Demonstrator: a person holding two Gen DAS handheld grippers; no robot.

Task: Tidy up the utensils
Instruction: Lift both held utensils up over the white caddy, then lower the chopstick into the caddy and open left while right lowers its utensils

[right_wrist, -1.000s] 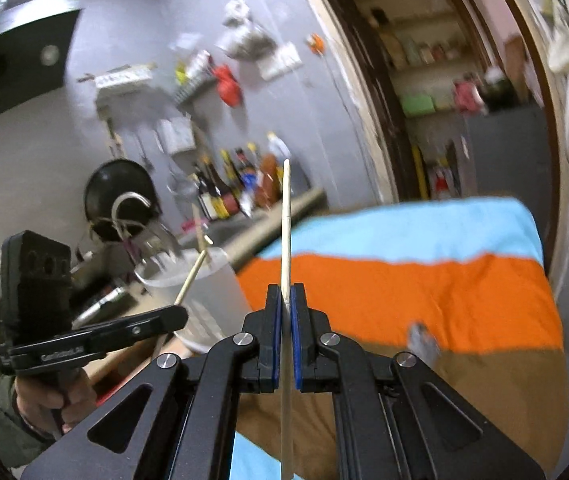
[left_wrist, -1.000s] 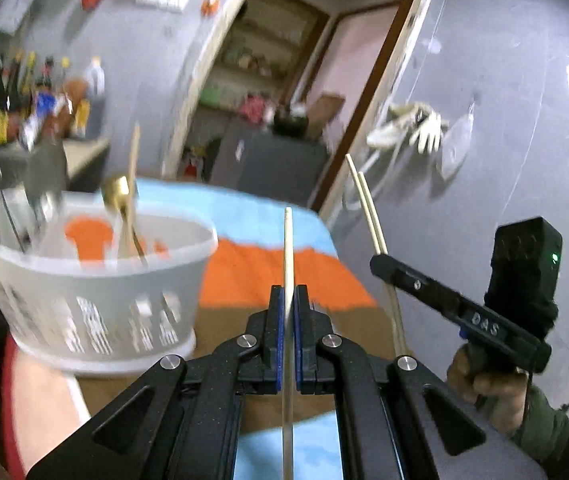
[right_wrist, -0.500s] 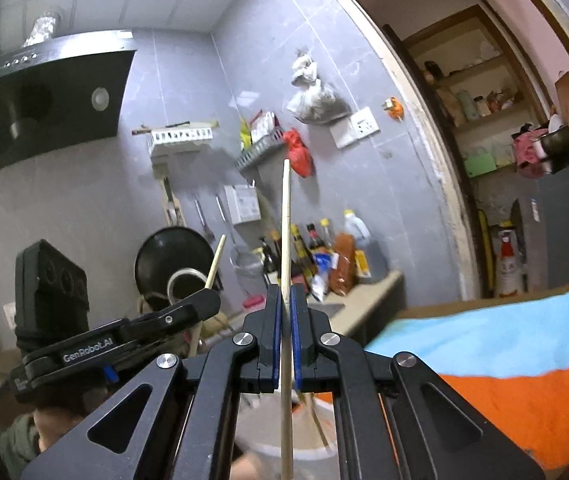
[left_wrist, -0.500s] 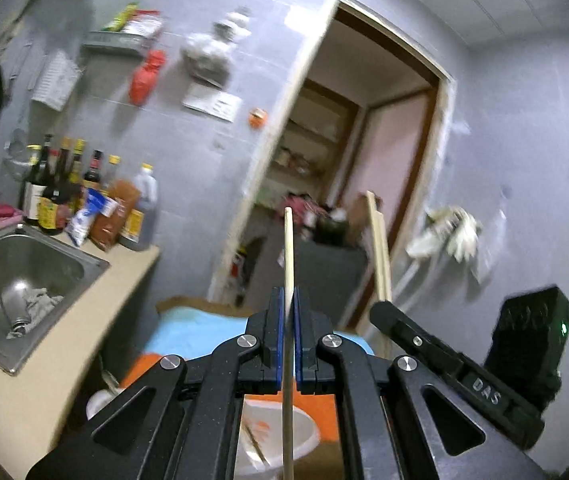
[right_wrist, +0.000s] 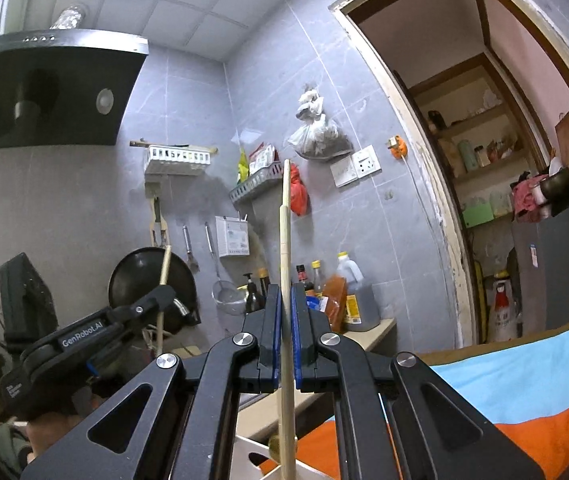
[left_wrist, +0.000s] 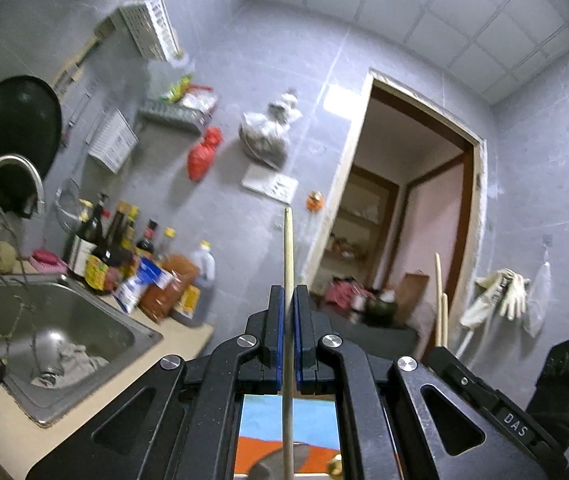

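Both tongs, left [left_wrist: 288,300] and right [right_wrist: 287,300], each clamp 1 upright chopstick [left_wrist: 288,248], with bottles [left_wrist: 124,256] and a sink [left_wrist: 56,320] on the table [left_wrist: 8,432] nearby.

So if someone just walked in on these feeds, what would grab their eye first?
Probably the wooden chopstick standing upright, pinched in the shut left tool, dead centre of the left view. The right tool is shut on another chopstick the same way. Behind them, a red bag hangs on the grey tiled wall above the sink.
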